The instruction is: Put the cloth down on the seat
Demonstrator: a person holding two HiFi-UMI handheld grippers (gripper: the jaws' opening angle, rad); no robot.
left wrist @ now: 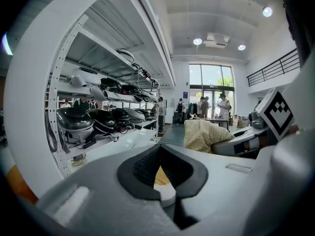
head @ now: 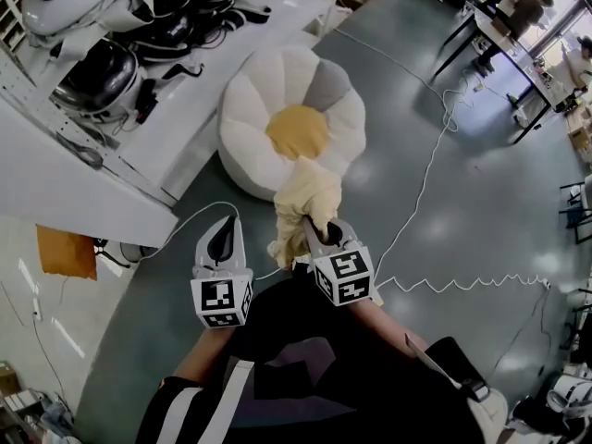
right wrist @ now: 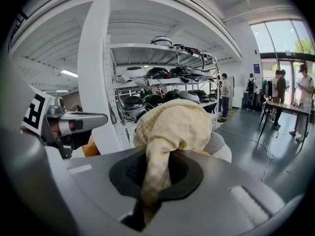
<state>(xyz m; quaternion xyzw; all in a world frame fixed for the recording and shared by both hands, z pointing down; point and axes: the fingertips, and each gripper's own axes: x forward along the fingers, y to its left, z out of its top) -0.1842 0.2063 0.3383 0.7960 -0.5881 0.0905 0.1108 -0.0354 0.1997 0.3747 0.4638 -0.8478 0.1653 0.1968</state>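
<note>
The seat [head: 289,118] is a flower-shaped floor cushion with white petals, one grey petal and a yellow centre, lying on the grey floor ahead of me. A pale yellow checked cloth [head: 305,202] hangs bunched over the seat's near edge, with my right gripper [head: 321,232] shut on it. In the right gripper view the cloth [right wrist: 170,124] fills the jaws of that gripper [right wrist: 157,163] and hides most of the seat [right wrist: 220,145]. My left gripper [head: 225,236] is beside it on the left, shut and empty. The left gripper view shows the cloth [left wrist: 203,134] to the right of its jaws.
White shelving [head: 102,72] loaded with dark and white helmets runs along the left, close to the seat. A white cable [head: 430,165] snakes across the floor on the right. Tables and people [head: 513,12] stand far back right. A brown patch [head: 65,251] lies on the floor at left.
</note>
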